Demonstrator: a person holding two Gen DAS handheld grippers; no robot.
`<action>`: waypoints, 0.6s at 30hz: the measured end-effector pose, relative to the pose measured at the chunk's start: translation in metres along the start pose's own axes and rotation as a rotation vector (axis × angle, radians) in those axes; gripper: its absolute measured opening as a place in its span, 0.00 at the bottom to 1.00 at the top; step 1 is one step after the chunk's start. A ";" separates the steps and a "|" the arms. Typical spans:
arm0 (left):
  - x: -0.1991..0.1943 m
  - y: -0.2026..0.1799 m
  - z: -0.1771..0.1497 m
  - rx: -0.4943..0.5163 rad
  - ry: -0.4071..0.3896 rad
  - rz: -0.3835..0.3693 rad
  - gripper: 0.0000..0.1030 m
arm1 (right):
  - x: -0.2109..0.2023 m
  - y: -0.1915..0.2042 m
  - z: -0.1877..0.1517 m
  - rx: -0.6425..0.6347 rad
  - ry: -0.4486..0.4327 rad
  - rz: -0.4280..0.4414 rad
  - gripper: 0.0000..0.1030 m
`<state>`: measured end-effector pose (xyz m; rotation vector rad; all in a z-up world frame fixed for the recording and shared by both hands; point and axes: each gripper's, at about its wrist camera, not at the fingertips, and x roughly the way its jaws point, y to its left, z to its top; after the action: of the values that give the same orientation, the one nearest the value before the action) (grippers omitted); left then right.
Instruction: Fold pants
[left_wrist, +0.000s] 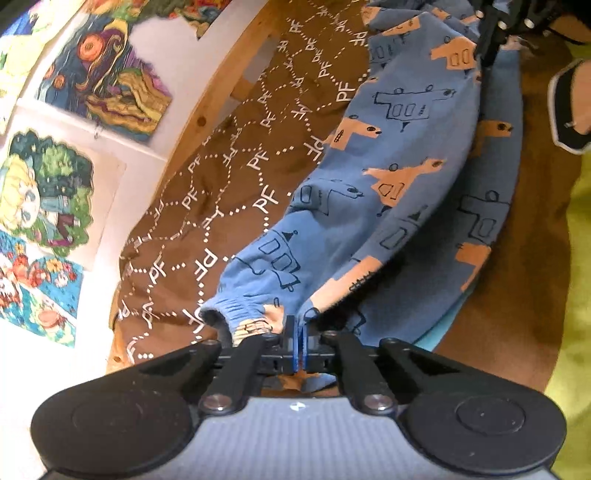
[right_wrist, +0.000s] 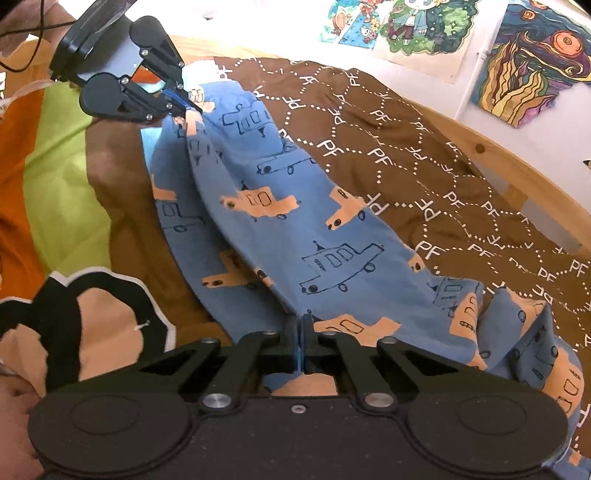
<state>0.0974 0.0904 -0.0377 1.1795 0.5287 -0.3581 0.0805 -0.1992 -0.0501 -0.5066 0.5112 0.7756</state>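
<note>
The pants (left_wrist: 402, 177) (right_wrist: 295, 229) are blue knit with an orange and dark-outlined print of boxy vehicles. They stretch lengthwise across a brown bedcover (left_wrist: 236, 155) (right_wrist: 443, 177) patterned with white dotted hexagons and "PF" letters, one leg doubled over the other so a long lengthwise fold runs down the middle. The upper layer is lifted and sags between its two held ends, while the lower layer lies flat on the cover. In the left wrist view a gathered elastic cuff (left_wrist: 236, 314) sits at the near end, its opening turned left. In the right wrist view the near right end bunches into loose upright folds (right_wrist: 524, 332)
</note>
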 end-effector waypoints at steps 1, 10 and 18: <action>-0.002 0.000 -0.002 0.010 0.002 -0.004 0.02 | -0.002 0.001 0.000 -0.003 -0.001 0.004 0.00; -0.004 -0.001 -0.007 0.030 0.015 -0.008 0.02 | -0.009 0.012 0.000 -0.063 0.021 0.040 0.00; 0.006 -0.009 -0.007 0.036 0.034 -0.006 0.03 | -0.005 0.010 -0.003 -0.057 0.035 0.036 0.00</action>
<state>0.0957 0.0937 -0.0499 1.2201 0.5573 -0.3550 0.0696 -0.1974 -0.0518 -0.5658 0.5329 0.8184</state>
